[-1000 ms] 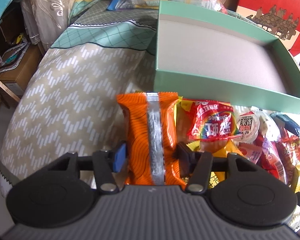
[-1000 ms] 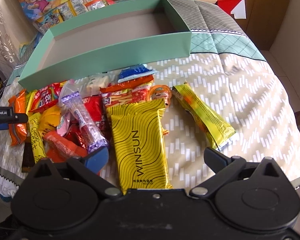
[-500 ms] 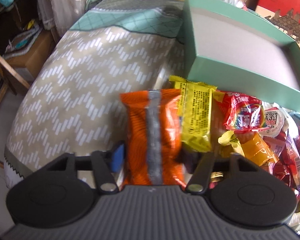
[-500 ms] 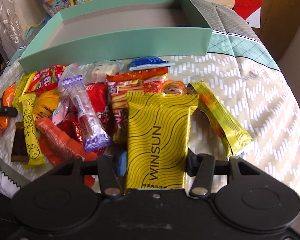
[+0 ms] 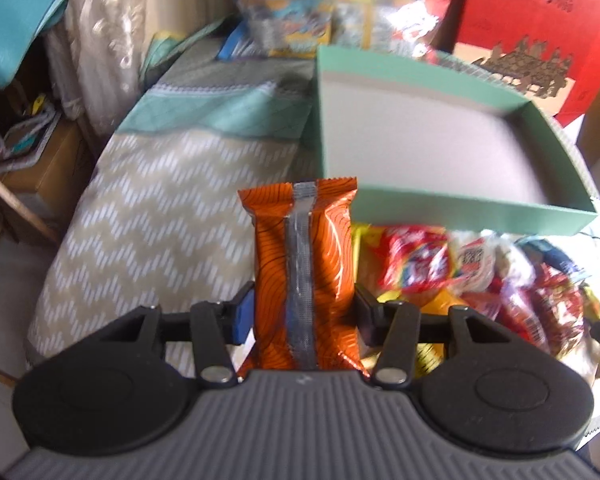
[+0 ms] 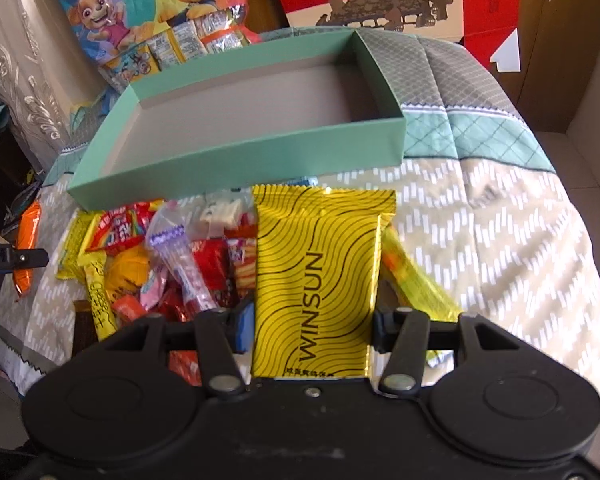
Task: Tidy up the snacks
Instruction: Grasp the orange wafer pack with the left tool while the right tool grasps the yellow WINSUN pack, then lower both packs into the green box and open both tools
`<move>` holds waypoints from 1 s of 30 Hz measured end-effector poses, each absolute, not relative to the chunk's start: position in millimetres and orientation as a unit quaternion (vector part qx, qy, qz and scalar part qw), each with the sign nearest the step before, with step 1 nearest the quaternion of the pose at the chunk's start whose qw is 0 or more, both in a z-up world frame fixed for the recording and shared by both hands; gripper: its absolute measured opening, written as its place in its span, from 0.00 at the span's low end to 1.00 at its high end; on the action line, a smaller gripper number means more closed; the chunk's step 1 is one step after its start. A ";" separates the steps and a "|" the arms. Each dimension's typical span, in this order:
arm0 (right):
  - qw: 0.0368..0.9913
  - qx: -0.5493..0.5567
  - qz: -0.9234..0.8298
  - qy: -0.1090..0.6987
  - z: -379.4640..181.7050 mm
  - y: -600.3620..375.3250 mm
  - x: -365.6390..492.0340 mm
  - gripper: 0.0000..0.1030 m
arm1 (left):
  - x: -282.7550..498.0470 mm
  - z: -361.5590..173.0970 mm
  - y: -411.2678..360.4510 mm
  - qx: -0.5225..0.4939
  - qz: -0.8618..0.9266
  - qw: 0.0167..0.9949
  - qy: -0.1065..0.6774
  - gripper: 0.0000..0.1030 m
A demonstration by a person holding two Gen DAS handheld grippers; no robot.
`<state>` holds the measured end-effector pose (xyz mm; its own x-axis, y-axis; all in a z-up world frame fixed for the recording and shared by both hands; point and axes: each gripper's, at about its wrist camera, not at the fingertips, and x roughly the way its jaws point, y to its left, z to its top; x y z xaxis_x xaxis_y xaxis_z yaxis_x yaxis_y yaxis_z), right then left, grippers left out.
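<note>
Snack packets [image 6: 172,264], a loose heap of small bright foil and plastic wrappers, lie on the near part of a beige zigzag-patterned cloth surface [image 6: 500,248]. A shallow mint-green cardboard box [image 6: 236,168] with a bare grey floor stands just beyond the heap, with nothing in it.

**Grip state**
- The left gripper [image 5: 304,316] is closed partway on an orange foil packet with a silver centre seam [image 5: 306,264]; both pads press the packet's sides. Its jaws have just been closing slightly on the packet.
- The right gripper [image 6: 312,330] is closed partway on a yellow foil packet printed WINSUN [image 6: 318,280], pads against its two long edges. Its jaws have just been closing from wide open down to the packet's width.
- Both packets stand up out of the jaws and appear clear of the heap.

**Step in hand:** carry both packets to the box, by estimate.

**Procedure**
1. Hold the squeeze steady. Foil is slick and the contents likely crush; more pressure risks damage, less risks slip.
2. Raise each packet high enough to pass the near wall of the box.
3. Keep the two grippers apart: orange packet toward the left end, yellow toward the right.
4. Lower until each packet lies flat on the grey floor, then release.
5. Align packets against a wall so that later ones fit.
</note>
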<state>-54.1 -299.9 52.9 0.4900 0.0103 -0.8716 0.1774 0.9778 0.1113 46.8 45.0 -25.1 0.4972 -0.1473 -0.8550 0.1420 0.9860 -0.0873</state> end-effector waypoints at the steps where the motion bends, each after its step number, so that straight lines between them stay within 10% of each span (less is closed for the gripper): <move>1: 0.861 0.095 -0.045 0.498 58.5 -303.1 -45.8 0.51 | 53.8 -20.1 39.4 -0.004 -0.093 0.866 0.491 0.48; 25: 0.857 0.062 -0.028 0.510 -1.9 -353.5 238.9 0.54 | 265.2 -38.1 -61.0 0.027 -0.086 0.877 0.472 0.49; 30: 0.869 0.100 -0.022 0.483 -2.7 -356.0 234.7 1.00 | 259.0 -34.2 -65.9 0.032 -0.079 0.885 0.458 0.90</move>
<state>234.7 -356.0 -2.7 0.5316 0.0581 -0.8450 0.1347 0.9791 0.1521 259.0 -65.9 -34.2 0.5673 -0.1095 -0.8162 0.1689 0.9855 -0.0147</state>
